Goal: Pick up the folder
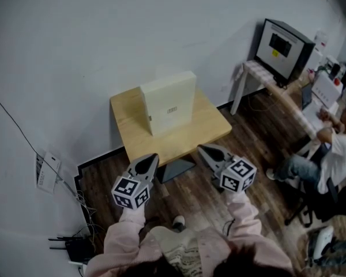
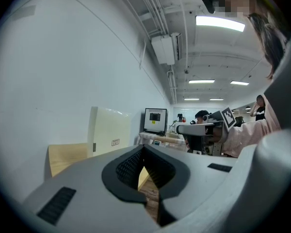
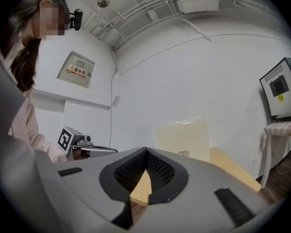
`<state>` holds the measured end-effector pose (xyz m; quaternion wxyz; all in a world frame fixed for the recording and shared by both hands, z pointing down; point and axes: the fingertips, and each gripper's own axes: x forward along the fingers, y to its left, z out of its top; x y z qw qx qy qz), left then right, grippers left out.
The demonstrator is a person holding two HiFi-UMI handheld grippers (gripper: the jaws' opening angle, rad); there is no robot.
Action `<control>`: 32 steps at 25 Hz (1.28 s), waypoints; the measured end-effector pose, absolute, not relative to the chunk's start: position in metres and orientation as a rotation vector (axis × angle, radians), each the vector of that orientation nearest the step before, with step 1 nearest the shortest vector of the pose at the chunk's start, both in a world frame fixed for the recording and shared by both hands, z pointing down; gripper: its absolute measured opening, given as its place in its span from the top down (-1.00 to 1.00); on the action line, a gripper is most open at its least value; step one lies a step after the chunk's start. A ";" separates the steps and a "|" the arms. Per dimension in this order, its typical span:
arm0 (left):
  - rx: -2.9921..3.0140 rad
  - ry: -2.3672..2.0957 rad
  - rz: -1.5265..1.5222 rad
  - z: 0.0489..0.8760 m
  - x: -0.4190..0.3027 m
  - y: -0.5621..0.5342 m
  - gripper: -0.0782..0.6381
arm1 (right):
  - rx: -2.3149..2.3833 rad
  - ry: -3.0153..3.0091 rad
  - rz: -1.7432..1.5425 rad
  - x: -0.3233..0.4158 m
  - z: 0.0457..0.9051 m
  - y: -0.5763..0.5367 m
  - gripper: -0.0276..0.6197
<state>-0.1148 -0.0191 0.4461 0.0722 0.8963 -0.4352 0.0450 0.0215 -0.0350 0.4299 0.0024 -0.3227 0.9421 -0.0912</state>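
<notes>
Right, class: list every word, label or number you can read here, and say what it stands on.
Nothing can be read for certain.
Small label on the folder: too small to read.
Red characters on the sign on the wall: too blurred.
Screen of the monitor: too small.
Print on the sheet on the wall: too small.

"What sort of room is this?"

"An office, I'd say. A monitor [image 1: 284, 48] stands on a long desk [image 1: 258, 72] against the white wall, and a person [image 1: 334, 149] sits working further along it."

"And overhead?"

"Strip lights [image 2: 219, 23], bare pipes [image 2: 150, 8] and an air-conditioning unit [image 2: 163, 50] mounted high up. Below there's a wood-plank floor [image 1: 259, 137], with a router [image 1: 75, 248] in the corner."
</notes>
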 end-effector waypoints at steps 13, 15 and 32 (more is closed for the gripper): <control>2.684 -1.258 0.127 0.459 -0.110 -0.085 0.78 | -1.044 2.962 -0.313 0.024 0.441 -0.097 0.95; 2.683 -1.256 0.126 0.461 -0.111 -0.092 0.79 | -1.040 2.965 -0.319 0.022 0.444 -0.105 0.95; 2.650 -1.297 0.157 0.473 -0.128 -0.121 0.79 | -1.022 2.971 -0.337 0.006 0.451 -0.140 0.95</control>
